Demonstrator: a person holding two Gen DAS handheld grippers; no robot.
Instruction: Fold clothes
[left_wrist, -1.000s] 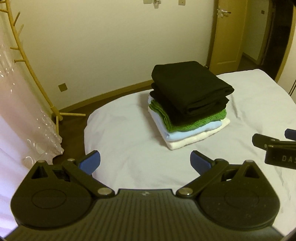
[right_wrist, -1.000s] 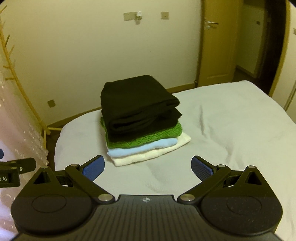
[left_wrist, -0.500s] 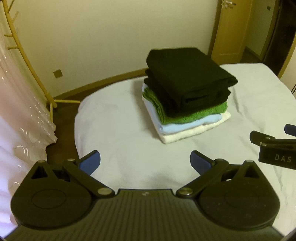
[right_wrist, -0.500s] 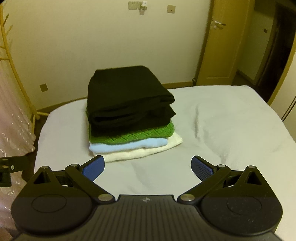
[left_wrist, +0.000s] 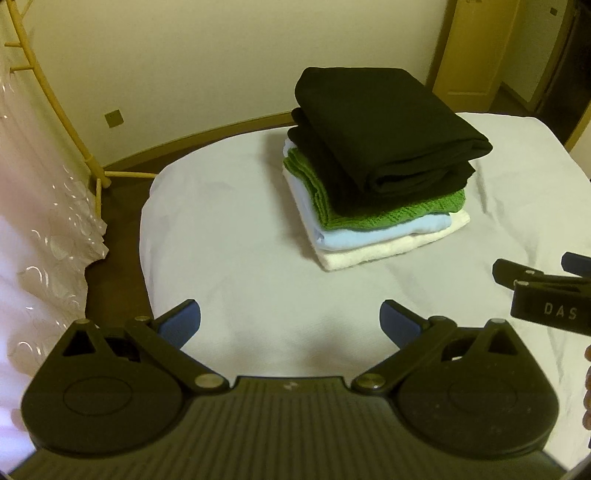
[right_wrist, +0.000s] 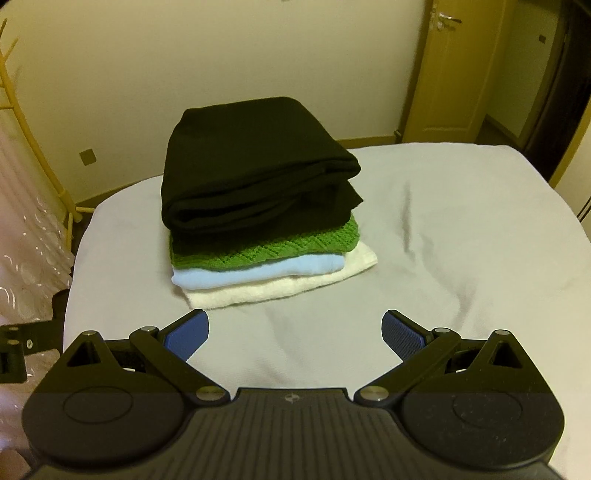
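Note:
A neat stack of folded clothes rests on the white bed (left_wrist: 229, 236) (right_wrist: 461, 229). On top lies a black garment (left_wrist: 376, 122) (right_wrist: 251, 166), under it a green knit (left_wrist: 399, 214) (right_wrist: 280, 251), then a light blue piece (left_wrist: 369, 234) (right_wrist: 258, 273) and a white one (left_wrist: 388, 251) (right_wrist: 280, 291) at the bottom. My left gripper (left_wrist: 290, 321) is open over the bare sheet, short of the stack. My right gripper (right_wrist: 295, 332) is open too, just in front of the stack, holding nothing. The right gripper's side (left_wrist: 543, 295) shows at the left view's right edge.
A yellow wooden rack (left_wrist: 55, 107) and pale curtain (left_wrist: 33, 236) stand left of the bed, with dark floor (left_wrist: 118, 236) between. A cream wall (right_wrist: 221, 66) runs behind the bed and a wooden door (right_wrist: 454, 74) stands at the back right.
Both grippers have moved nearer the stack, which now looks larger in each view. In the right wrist view the stack has shifted back toward the centre. Both stay open.

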